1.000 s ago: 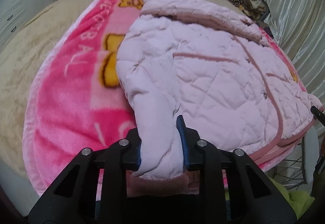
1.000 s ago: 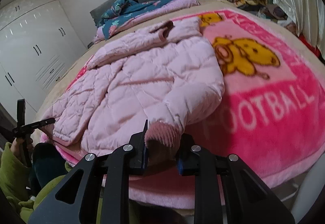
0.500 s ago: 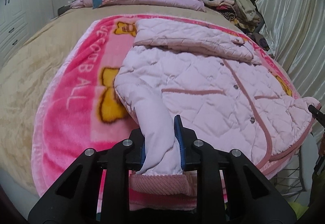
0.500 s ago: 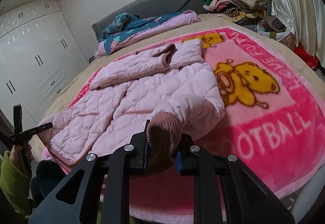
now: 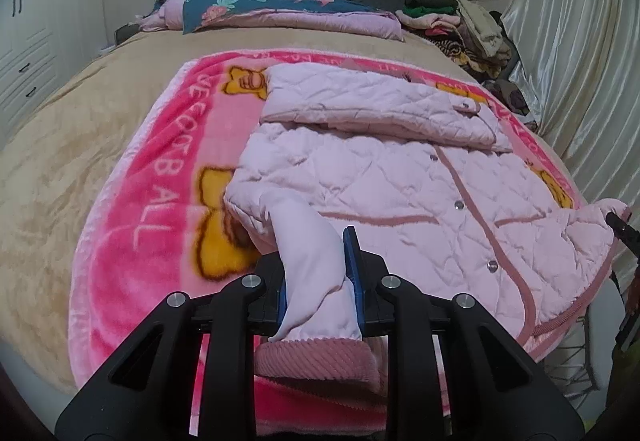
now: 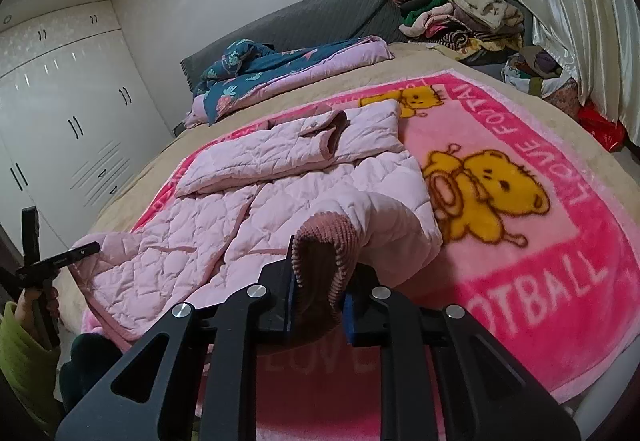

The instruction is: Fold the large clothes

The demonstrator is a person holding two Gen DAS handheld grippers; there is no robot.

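Pink quilted jacket [image 5: 400,177] lies front-up on a pink bear blanket [image 6: 540,241] spread over the bed [image 5: 80,145], hood folded down over its chest. Left gripper [image 5: 318,281] has its jaws clamped on one sleeve just above the ribbed cuff [image 5: 320,361]. Right gripper [image 6: 320,297] has its jaws clamped on the other sleeve's ribbed cuff [image 6: 324,241], lifted off the blanket.
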